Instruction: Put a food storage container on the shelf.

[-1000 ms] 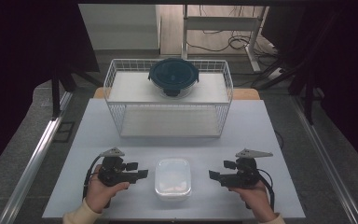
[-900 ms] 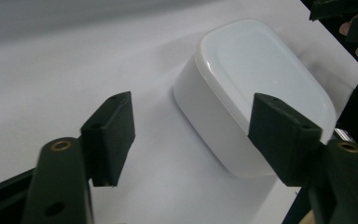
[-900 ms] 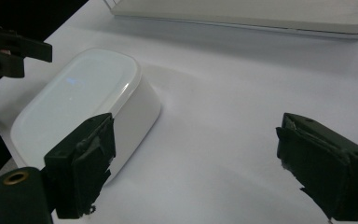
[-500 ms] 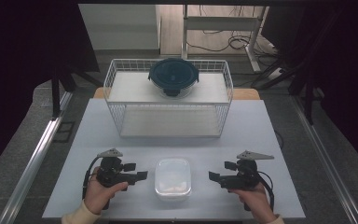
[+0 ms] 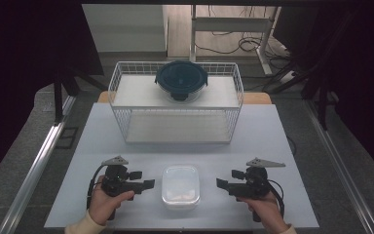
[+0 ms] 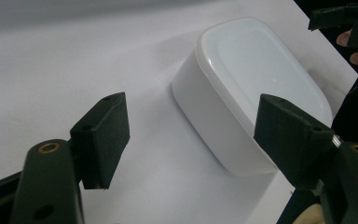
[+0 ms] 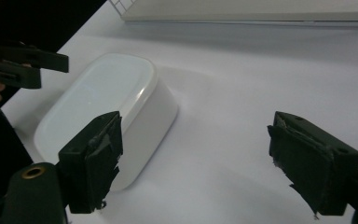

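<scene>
A white lidded plastic container (image 5: 180, 185) sits on the white table near the front edge, between both grippers. My left gripper (image 5: 145, 181) is just left of it, jaws open and pointing at it; in the left gripper view the container (image 6: 251, 88) lies ahead and to the right of the open gripper (image 6: 193, 128). My right gripper (image 5: 222, 184) is just right of the container, also open; in the right gripper view the container (image 7: 109, 100) lies ahead at the left, beyond the left jaw of the gripper (image 7: 193, 163). Neither gripper touches it.
A white wire basket (image 5: 177, 127) stands at the back of the table, with a dark round lidded bowl (image 5: 181, 80) on its upper shelf. The table (image 5: 272, 141) has bare room between basket and container. Cables and a stand lie on the floor behind.
Both grippers have stayed nearly still; the left one has shifted very slightly toward the container.
</scene>
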Motion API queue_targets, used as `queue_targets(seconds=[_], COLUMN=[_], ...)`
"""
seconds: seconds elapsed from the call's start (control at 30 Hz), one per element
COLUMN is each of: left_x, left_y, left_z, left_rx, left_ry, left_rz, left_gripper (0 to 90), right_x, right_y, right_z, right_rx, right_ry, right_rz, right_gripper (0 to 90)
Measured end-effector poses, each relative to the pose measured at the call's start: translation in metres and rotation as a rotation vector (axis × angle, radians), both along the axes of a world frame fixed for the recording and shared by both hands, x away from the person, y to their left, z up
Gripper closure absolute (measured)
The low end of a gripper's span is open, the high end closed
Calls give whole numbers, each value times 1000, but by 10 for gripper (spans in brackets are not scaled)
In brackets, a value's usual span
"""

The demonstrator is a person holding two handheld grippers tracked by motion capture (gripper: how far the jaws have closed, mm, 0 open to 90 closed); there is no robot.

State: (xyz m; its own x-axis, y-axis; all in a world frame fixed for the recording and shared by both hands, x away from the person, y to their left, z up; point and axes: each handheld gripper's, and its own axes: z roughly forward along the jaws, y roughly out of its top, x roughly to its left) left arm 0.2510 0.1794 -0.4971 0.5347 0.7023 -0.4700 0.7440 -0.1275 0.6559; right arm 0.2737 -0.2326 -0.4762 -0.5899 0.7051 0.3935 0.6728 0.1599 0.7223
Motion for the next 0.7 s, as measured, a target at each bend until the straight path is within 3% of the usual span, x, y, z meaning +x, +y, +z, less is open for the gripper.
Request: queue_targets(seconds=[0.47,0.7], left_x=[-1,2], left_y=[-10,-11], left_z=[-3,-3], left_rx=[-32,-85], left_ry=[45,71], left_rz=[-18,-15], left_gripper=[254,262], right_x=[-5,-2], right_y=[15,22], right_z=[1,-2], right_rx=[14,68], right_ry=[43,110], right_rz=[67,89], right_gripper=[237,289])
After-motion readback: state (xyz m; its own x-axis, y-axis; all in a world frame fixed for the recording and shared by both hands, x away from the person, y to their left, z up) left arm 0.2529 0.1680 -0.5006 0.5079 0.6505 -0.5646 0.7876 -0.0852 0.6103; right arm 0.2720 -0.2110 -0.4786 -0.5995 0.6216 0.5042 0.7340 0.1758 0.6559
